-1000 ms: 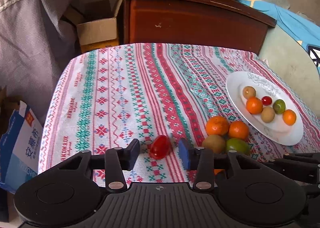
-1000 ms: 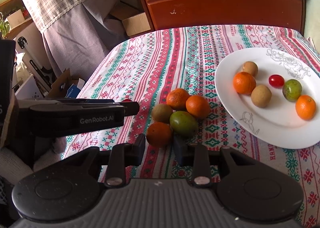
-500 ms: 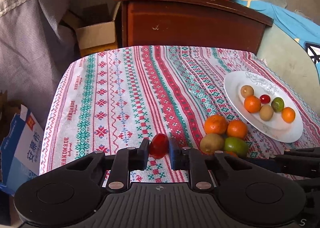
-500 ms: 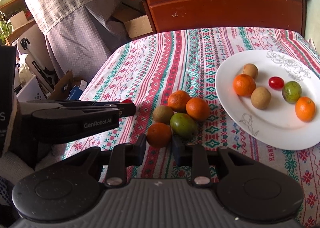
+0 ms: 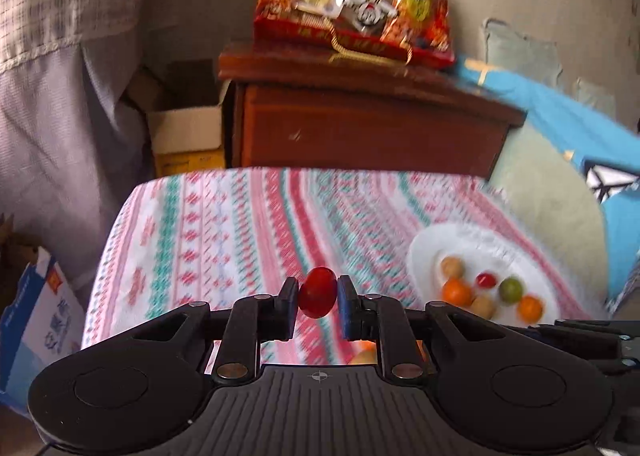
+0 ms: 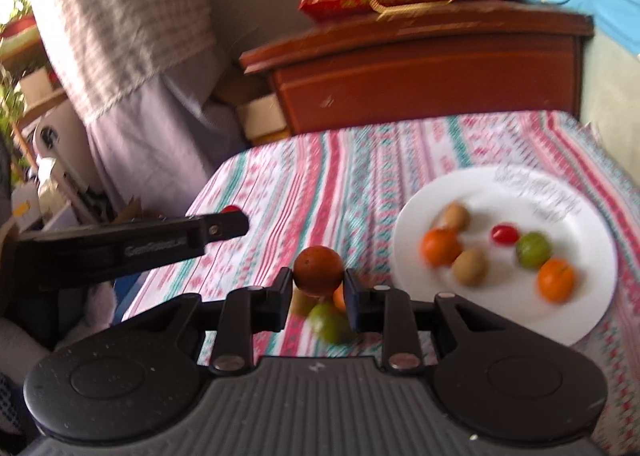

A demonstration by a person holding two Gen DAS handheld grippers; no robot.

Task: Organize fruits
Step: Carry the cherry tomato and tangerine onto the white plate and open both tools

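A cherry tomato (image 5: 317,292) is being clamped in the left gripper (image 5: 318,306), and an orange (image 6: 319,270) in the right gripper (image 6: 318,288), both raised above the worktop (image 6: 360,171), seemingly for carrying to the white plate (image 6: 592,320) where sorted fruit is being gathered.

Six fruits are lying on the white plate (image 6: 592,320): two oranges (image 6: 441,246), two brown kiwis (image 6: 471,266), one green fruit (image 6: 533,249) and one red tomato (image 6: 505,234). One tomato (image 5: 317,292) and one orange (image 6: 318,270) are sitting in hand-held grippers.
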